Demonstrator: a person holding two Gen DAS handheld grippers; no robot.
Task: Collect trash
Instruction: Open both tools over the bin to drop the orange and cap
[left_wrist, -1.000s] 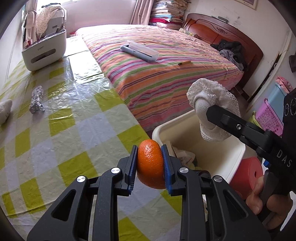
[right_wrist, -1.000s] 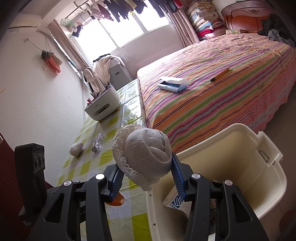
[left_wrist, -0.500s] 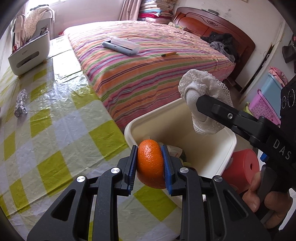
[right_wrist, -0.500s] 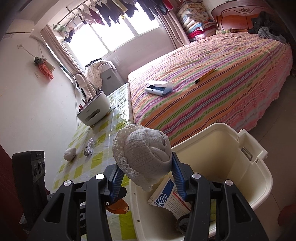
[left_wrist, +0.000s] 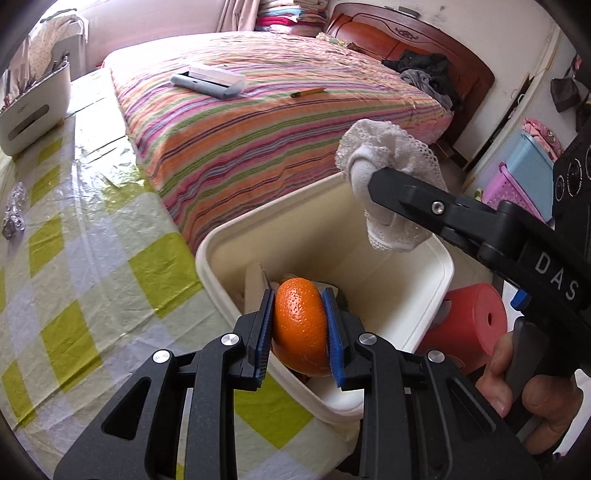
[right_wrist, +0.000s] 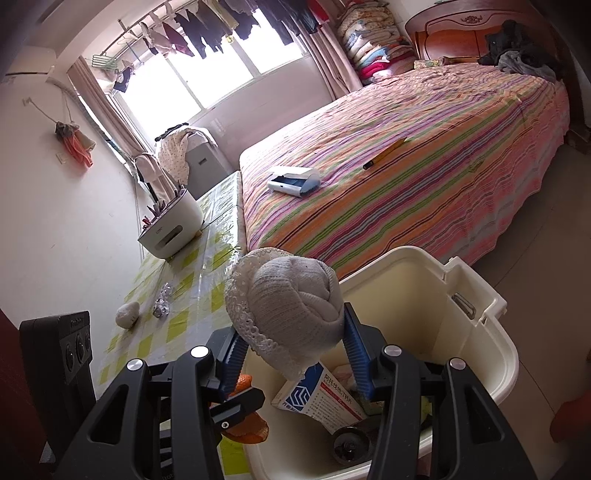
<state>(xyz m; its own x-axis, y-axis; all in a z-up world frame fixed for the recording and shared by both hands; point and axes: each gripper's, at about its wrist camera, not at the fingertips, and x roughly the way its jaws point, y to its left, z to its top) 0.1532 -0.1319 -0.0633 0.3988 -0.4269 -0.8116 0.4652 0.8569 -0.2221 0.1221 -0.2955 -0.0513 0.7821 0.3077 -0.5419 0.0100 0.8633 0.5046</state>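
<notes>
step in hand: both claws carry trash to the cream plastic bin (left_wrist: 439, 273) that stands between the tabletop (left_wrist: 85, 258) and the striped bed (left_wrist: 280, 122); the drop looks to be next.
left claw (left_wrist: 300, 330): clamped on an orange peel (left_wrist: 301, 325), blue pads pressed to both its sides; it hangs over the bin's near rim, just above the rubbish inside.
right claw (right_wrist: 291, 354): clamped on a balled white sock (right_wrist: 291, 299) with a lace cuff, held above the bin's mouth.
doing it well: bring each load fully inside the rim before letting go; the peel sits close to the near wall, so a little more reach would likely keep it from catching the edge. Release one at a time so the claws do not knock together.
peel, looks: bright orange, pimpled skin, domed like a half shell, ragged at the lower edge.
sock, looks: soft ribbed knit, rolled tight, frilly cuff flaring loose.
bin contents: a blue-and-white carton (right_wrist: 321, 395) and other scraps.
left behind: a crumpled foil wad (right_wrist: 161, 304) and a pale lump (right_wrist: 127, 314) on the tabletop.
</notes>
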